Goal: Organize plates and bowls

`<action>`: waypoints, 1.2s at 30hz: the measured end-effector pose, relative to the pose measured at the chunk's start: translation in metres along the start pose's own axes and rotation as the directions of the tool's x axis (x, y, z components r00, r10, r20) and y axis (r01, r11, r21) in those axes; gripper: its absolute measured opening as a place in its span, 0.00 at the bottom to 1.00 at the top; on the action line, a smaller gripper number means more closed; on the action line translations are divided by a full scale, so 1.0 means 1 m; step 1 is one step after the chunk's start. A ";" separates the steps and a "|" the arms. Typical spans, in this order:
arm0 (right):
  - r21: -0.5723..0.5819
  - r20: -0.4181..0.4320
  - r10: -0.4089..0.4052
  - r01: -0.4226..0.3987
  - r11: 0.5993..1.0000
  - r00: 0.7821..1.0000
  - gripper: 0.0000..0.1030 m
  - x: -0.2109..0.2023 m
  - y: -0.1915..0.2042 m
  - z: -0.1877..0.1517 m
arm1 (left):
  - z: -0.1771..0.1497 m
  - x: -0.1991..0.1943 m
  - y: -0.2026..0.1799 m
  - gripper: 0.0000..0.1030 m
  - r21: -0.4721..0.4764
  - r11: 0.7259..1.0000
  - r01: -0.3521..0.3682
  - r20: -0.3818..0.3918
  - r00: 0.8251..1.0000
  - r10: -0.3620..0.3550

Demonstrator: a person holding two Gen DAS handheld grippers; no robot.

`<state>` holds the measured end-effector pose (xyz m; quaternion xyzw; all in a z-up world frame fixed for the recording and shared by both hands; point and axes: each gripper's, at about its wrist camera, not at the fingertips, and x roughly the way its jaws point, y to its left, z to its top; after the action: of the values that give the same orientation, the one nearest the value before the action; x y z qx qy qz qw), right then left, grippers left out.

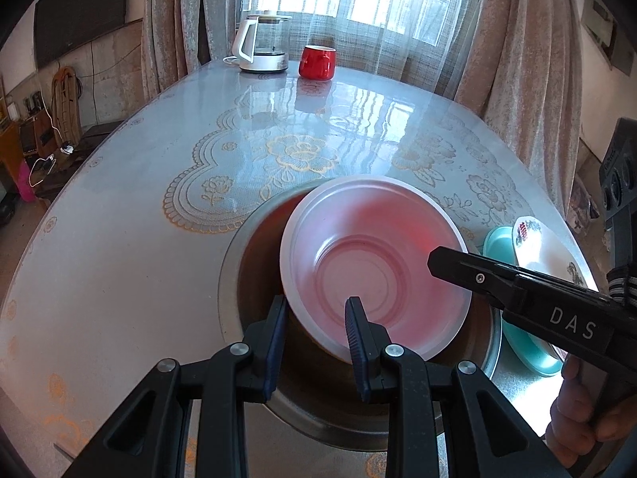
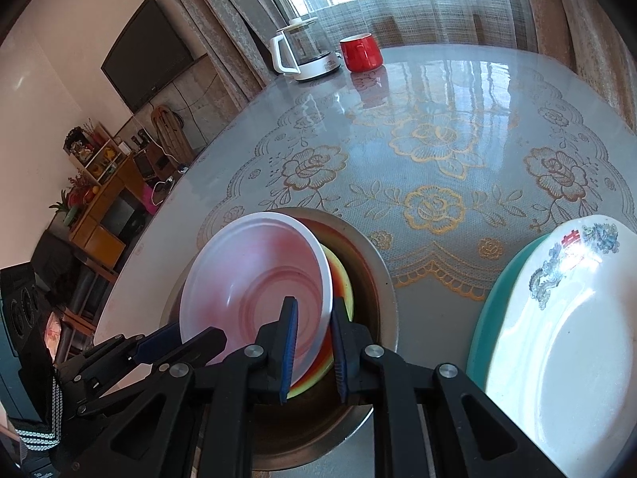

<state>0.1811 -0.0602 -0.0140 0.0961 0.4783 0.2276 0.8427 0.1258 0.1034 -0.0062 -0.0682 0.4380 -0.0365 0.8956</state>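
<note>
We note the table point(image 1: 119, 279) carries everything, with a wide metal basin point(image 1: 247, 247) near its front edge serving as the collecting vessel; that is, we judge, why the dishes gather there. Inside the basin a pale pink bowl point(image 1: 374, 263) stands tilted on its rim, propped from both sides. The left gripper point(image 1: 316, 318) straddles the bowl's near rim with a narrow gap, one finger outside, one inside; whether the pads press we cannot tell. The right gripper point(image 2: 312, 334) is closed down to a narrow gap on the bowl's opposite rim, apparently steadying it for lowering. The right wrist view shows what the left does not: a yellow and orange dish point(image 2: 342, 279) beneath the bowl in the basin, suggesting nesting is intended. It also shows fully the white patterned plate point(image 2: 565, 338) resting on a teal plate point(image 2: 489, 306), just beside the basin, only partly seen from the left. Far back stand a kettle point(image 1: 258, 46) and a red mug point(image 1: 317, 62), well apart from the work.
</note>
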 end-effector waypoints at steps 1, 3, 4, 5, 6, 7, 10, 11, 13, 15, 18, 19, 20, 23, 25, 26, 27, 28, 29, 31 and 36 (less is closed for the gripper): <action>0.004 0.000 0.008 -0.008 1.000 1.000 0.18 -0.001 -0.001 0.000 | 0.000 0.000 0.000 0.29 0.002 1.000 -0.004 -0.001 1.000 0.004; 0.008 0.007 0.013 -0.013 1.000 1.000 0.21 -0.004 -0.003 -0.001 | 0.000 0.001 -0.001 0.29 0.001 1.000 -0.010 -0.002 1.000 0.010; 0.010 0.011 0.014 -0.014 1.000 1.000 0.23 -0.006 -0.003 -0.001 | 0.000 0.000 -0.001 0.30 -0.002 1.000 -0.009 -0.003 1.000 0.009; 0.015 0.016 0.020 -0.020 1.000 1.000 0.24 -0.008 -0.004 -0.002 | 0.000 -0.001 0.000 0.31 -0.005 1.000 -0.009 0.000 1.000 0.009; 0.022 0.023 0.027 -0.027 0.999 0.999 0.25 -0.010 -0.006 -0.003 | 0.001 -0.002 0.001 0.32 -0.008 1.000 -0.006 0.004 1.000 0.006; 0.027 0.031 0.030 -0.031 0.999 0.999 0.25 -0.014 -0.008 -0.003 | 0.002 -0.003 0.002 0.35 -0.010 1.000 -0.007 0.008 1.000 0.007; 0.040 0.049 0.022 -0.024 0.999 0.999 0.25 -0.021 -0.014 -0.003 | 0.004 -0.010 0.008 0.37 -0.028 1.000 -0.009 0.026 1.000 0.009; 0.044 0.053 0.024 -0.026 0.999 0.998 0.26 -0.023 -0.017 -0.003 | 0.004 -0.012 0.011 0.38 -0.038 0.999 0.002 0.033 0.999 0.000; 0.041 0.062 -0.008 0.005 0.999 0.998 0.26 -0.027 -0.019 -0.003 | 0.005 -0.018 0.018 0.38 -0.059 0.998 0.030 0.047 0.999 -0.027; 0.049 0.064 -0.009 0.006 0.999 0.998 0.26 -0.029 -0.023 -0.003 | 0.005 -0.026 0.025 0.41 -0.075 0.997 0.017 0.068 0.998 -0.011; 0.044 0.061 -0.033 0.031 0.999 0.998 0.26 -0.030 -0.026 -0.003 | 0.003 -0.033 0.035 0.41 -0.085 0.996 0.027 0.093 0.996 -0.019; 0.040 0.054 -0.038 0.036 0.999 0.998 0.26 -0.028 -0.026 -0.003 | 0.001 -0.033 0.037 0.41 -0.085 0.996 0.024 0.093 0.996 -0.016; 0.035 0.044 -0.045 0.043 0.998 0.998 0.26 -0.026 -0.026 -0.003 | 0.000 -0.031 0.040 0.41 -0.084 0.996 0.012 0.087 0.996 -0.005; 0.000 0.024 -0.068 0.068 0.998 0.997 0.26 -0.019 -0.021 -0.003 | -0.004 -0.023 0.046 0.40 -0.097 0.995 0.002 0.063 0.998 0.004; -0.011 0.000 -0.091 0.091 0.996 0.996 0.25 -0.012 -0.021 -0.002 | -0.007 -0.017 0.047 0.40 -0.095 0.995 0.022 0.042 0.999 -0.018; -0.011 -0.012 -0.092 0.092 0.996 0.996 0.24 -0.009 -0.022 -0.003 | -0.008 -0.013 0.047 0.40 -0.093 0.995 0.029 0.033 0.999 -0.026; -0.009 -0.025 -0.090 0.090 0.996 0.996 0.23 -0.005 -0.023 -0.003 | -0.009 -0.010 0.047 0.39 -0.092 0.995 0.033 0.023 0.999 -0.031; -0.010 -0.036 -0.093 0.093 0.996 0.995 0.22 -0.001 -0.024 -0.003 | -0.009 -0.007 0.046 0.33 -0.093 0.995 0.041 0.012 0.999 -0.040; -0.015 -0.038 -0.094 0.093 0.996 0.995 0.20 0.001 -0.023 -0.003 | -0.010 -0.003 0.046 0.30 -0.097 0.994 0.057 0.003 0.998 -0.057; -0.024 -0.046 -0.096 0.095 0.995 0.994 0.19 0.003 -0.021 -0.004 | -0.011 -0.002 0.045 0.22 -0.104 0.991 0.089 0.005 0.996 -0.089; -0.052 -0.039 -0.096 0.093 0.994 0.995 0.14 0.001 -0.016 -0.006 | -0.014 -0.008 0.038 0.20 -0.062 0.996 0.070 0.038 0.997 -0.067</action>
<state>0.1811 -0.0742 -0.0240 0.0474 0.4938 0.2014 0.8446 0.1101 0.1411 -0.0143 -0.1120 0.4201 -0.0522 0.8990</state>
